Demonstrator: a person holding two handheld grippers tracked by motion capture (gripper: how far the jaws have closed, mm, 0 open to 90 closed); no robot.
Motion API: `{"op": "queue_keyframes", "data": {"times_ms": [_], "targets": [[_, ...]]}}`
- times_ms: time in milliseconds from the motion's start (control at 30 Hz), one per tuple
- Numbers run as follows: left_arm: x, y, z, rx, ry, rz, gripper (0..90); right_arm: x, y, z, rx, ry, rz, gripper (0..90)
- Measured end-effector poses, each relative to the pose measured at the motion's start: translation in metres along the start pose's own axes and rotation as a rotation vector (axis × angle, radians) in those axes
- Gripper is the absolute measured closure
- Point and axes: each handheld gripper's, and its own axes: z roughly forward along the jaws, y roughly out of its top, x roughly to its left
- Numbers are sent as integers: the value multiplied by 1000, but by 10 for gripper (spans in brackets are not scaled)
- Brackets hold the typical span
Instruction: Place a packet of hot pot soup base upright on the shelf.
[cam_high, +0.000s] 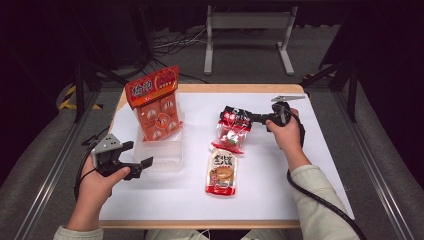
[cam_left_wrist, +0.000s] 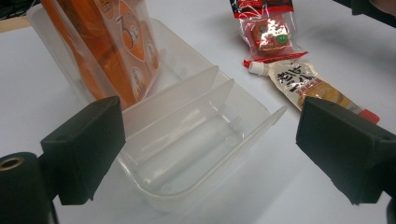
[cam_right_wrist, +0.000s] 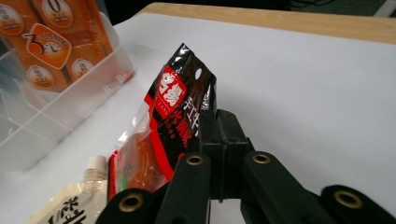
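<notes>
- While pinched at its black top edge, red snack packet (cam_high: 233, 129) hangs from right gripper (cam_high: 254, 118), jaws clamped shut on it.
- Divided clear container (cam_high: 162, 152) lies leftward, beside the open left gripper (cam_high: 140, 154).

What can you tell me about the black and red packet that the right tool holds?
The black and red packet is a flat plastic pouch, black on top with a red label and white characters, clear below over reddish food. The right tool is shut on the edge of its black top, raising that end. It lies mid-table on the white sheet, and its lower end meets the spouted sauce pouch.
</notes>
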Motion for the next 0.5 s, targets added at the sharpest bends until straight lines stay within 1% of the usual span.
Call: {"op": "queue_keyframes", "data": {"times_ms": [33,67,133,167,267,333,433,500], "targets": [[0,0,0,0,0,-1,88,4,3,-3,-8,5,-13,900],[-1,0,1,-1,-1,-1,88,4,3,-3,-8,5,-13,900],[-1,0,0,5,-5,5,88,9,7,-7,-20,16,-24,900],[-1,0,1,3,-5,-1,89,11,8,-9,-27,20,-29,900],[-2,0,1,2,-6,1,89,17,13,-16,-35,32,-43,900],[-3,1,2,4,-6,16,89,21,15,-20,-31,30,-62,900],[-3,1,3,5,-10,15,89,23,16,-23,-37,33,-73,900],[-4,1,3,6,-12,16,89,27,17,-27,-46,44,-86,900]]}}
